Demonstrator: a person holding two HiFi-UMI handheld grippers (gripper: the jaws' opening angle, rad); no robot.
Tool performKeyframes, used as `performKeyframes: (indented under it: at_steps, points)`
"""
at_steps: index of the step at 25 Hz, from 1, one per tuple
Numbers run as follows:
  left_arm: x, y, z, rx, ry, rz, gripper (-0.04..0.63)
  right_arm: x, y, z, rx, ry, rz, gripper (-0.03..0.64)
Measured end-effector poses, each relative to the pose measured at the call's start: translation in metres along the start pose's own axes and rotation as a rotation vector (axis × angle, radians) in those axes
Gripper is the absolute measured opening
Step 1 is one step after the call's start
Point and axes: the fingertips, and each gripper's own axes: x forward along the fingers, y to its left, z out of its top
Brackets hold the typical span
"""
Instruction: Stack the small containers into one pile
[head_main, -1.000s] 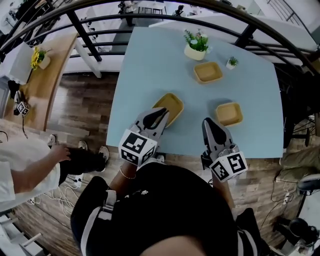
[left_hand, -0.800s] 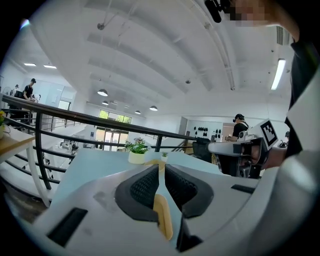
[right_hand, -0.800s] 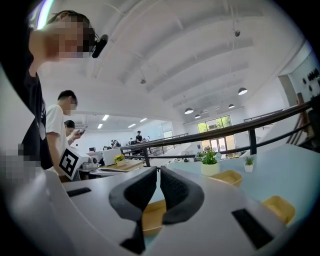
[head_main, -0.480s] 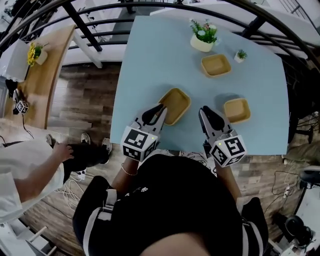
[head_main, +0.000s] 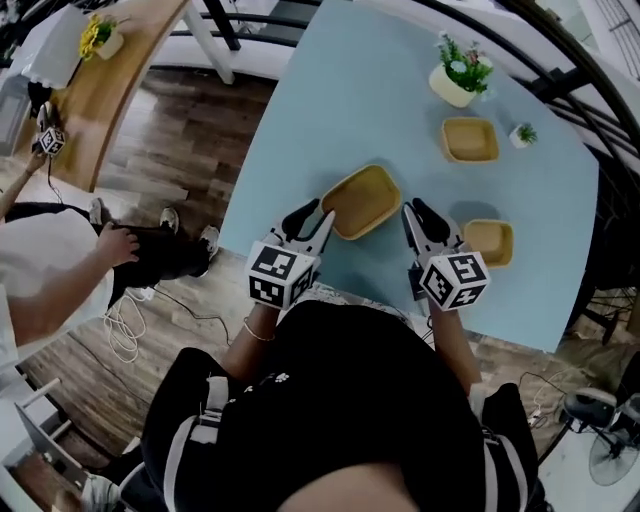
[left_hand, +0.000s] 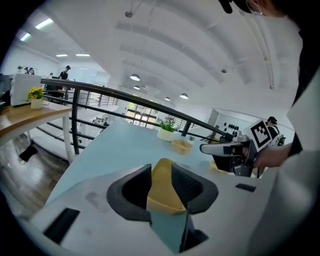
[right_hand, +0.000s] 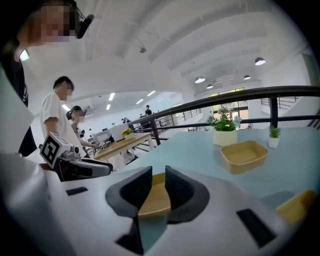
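At the near edge of a pale blue tabletop (head_main: 350, 110), a person in dark clothes aims two tongs at the largest of three tan containers, none yet stacked. On that big container (head_main: 362, 200), the left tongs (head_main: 318, 212) sit at the 7 o'clock corner. Their jaws have just been opening and stand moderately apart, and the corner shows in the gap with the pads off it. At its 4 o'clock side, the right tongs (head_main: 415, 212) hold nothing, jaws narrowly apart, the tan rim visible between them.

A second container (head_main: 490, 242) lies at 3 o'clock of the big one, apart from it. A third container (head_main: 470, 139) lies at 2 o'clock, farther up the tabletop. Just beyond the third, at 12 o'clock, stands a white-potted plant (head_main: 455, 82), with a tiny plant (head_main: 521, 135) at 3 o'clock.

Dark wood-plank floor (head_main: 170, 150) runs along the tabletop's 9 o'clock side, where a bystander in white (head_main: 50, 290) stands over loose white cables (head_main: 125, 325). Farther off at 10 o'clock is a wooden side table (head_main: 130, 70) carrying yellow flowers (head_main: 97, 33). A black railing (head_main: 560, 75) curves past the far edge, and a white ceiling with round lights spans the open office.
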Motion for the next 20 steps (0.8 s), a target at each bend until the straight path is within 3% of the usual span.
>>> performKeyframes:
  at_steps: [4, 10, 20]
  points:
    - [0.005, 0.012, -0.030, -0.078, 0.061, 0.079, 0.161, 0.021, -0.009, -0.023, 0.049, 0.062, 0.040, 0.092]
    - [0.013, 0.011, -0.060, -0.192, 0.098, 0.139, 0.167, 0.045, -0.026, -0.048, 0.040, 0.156, 0.052, 0.139]
    - [0.025, 0.009, -0.085, -0.272, 0.149, 0.152, 0.169, 0.070, -0.033, -0.071, 0.113, 0.221, 0.077, 0.147]
